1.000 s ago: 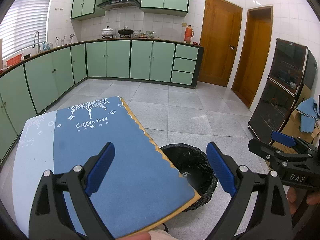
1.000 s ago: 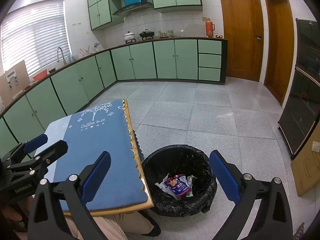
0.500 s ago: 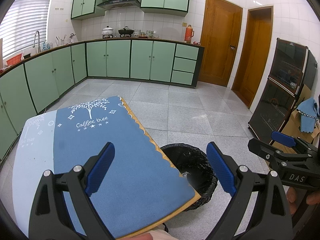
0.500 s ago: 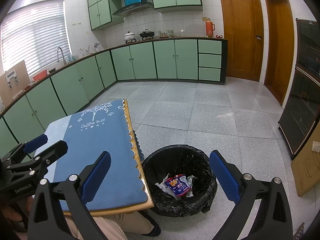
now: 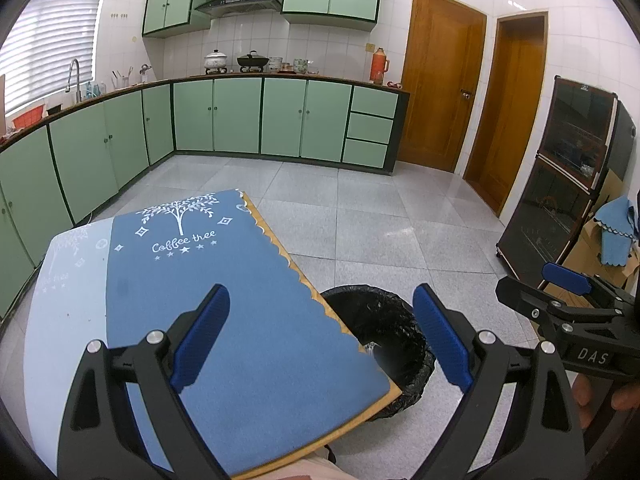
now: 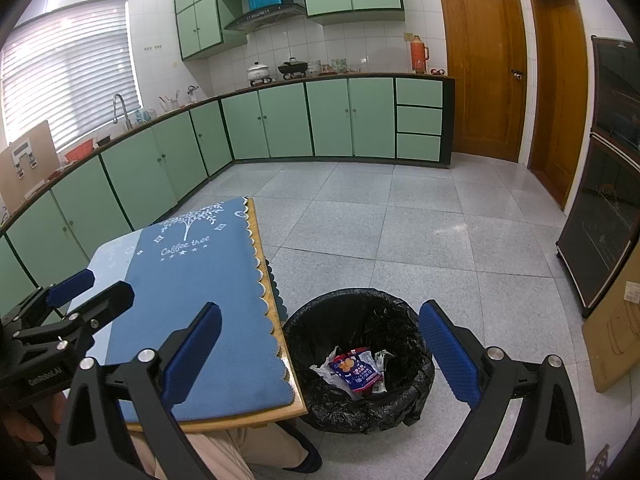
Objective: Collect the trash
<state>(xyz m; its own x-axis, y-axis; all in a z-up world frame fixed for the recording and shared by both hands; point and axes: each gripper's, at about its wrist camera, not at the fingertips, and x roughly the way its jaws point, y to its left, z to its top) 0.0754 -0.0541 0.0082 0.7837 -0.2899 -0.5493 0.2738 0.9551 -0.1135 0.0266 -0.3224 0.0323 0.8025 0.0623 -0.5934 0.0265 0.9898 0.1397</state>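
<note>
A bin lined with a black bag (image 6: 360, 312) stands on the floor by the table's right edge; it also shows in the left wrist view (image 5: 376, 312). Crumpled wrappers (image 6: 354, 368) lie inside it, one blue and red. My right gripper (image 6: 320, 354) is open and empty above the bin. My left gripper (image 5: 320, 336) is open and empty above the table's blue cloth (image 5: 224, 280), near its right edge. Each gripper shows in the other's view: the right one (image 5: 560, 292), the left one (image 6: 76, 292).
The table (image 6: 216, 418) carries a blue "Coffee tree" cloth. Green cabinets (image 6: 332, 120) run along the left and back walls. Two wooden doors (image 6: 484, 68) are at the back right. A dark glass cabinet (image 5: 568, 176) and cardboard (image 6: 612, 340) stand at right.
</note>
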